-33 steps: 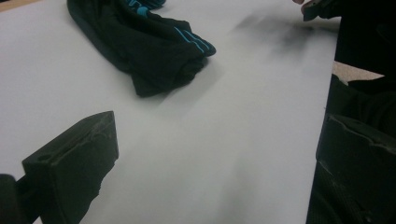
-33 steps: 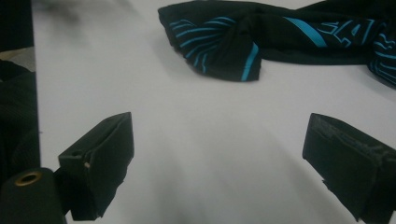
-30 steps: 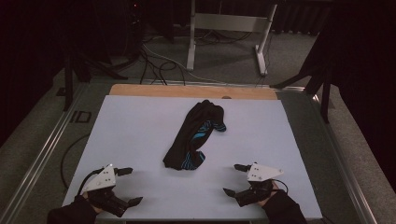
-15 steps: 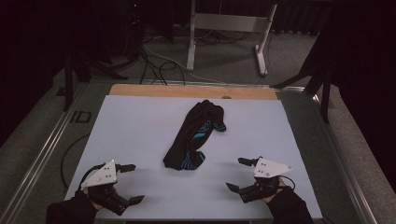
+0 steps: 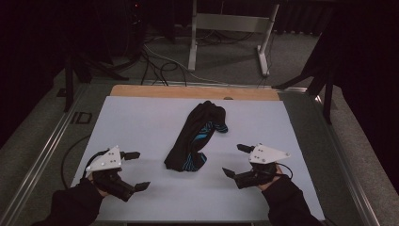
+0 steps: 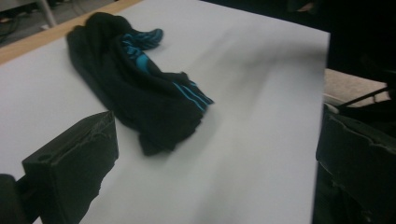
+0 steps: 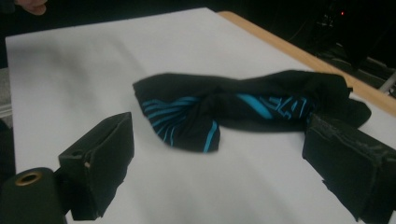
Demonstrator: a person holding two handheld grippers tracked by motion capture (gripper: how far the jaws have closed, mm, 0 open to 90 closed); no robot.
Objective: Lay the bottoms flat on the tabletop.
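Black garment with blue stripes, crumpled lengthwise at centre of white sheet, untouched. Nearest: left gripper at near left, jaws spread wide, empty; right gripper at near right, likewise spread and empty; both apart from garment, one on each side of its near end. Beyond: wooden table edge, then floor cables and metal stand.

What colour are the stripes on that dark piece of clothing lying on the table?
Bright blue, on the black garment; the right gripper view shows them best.
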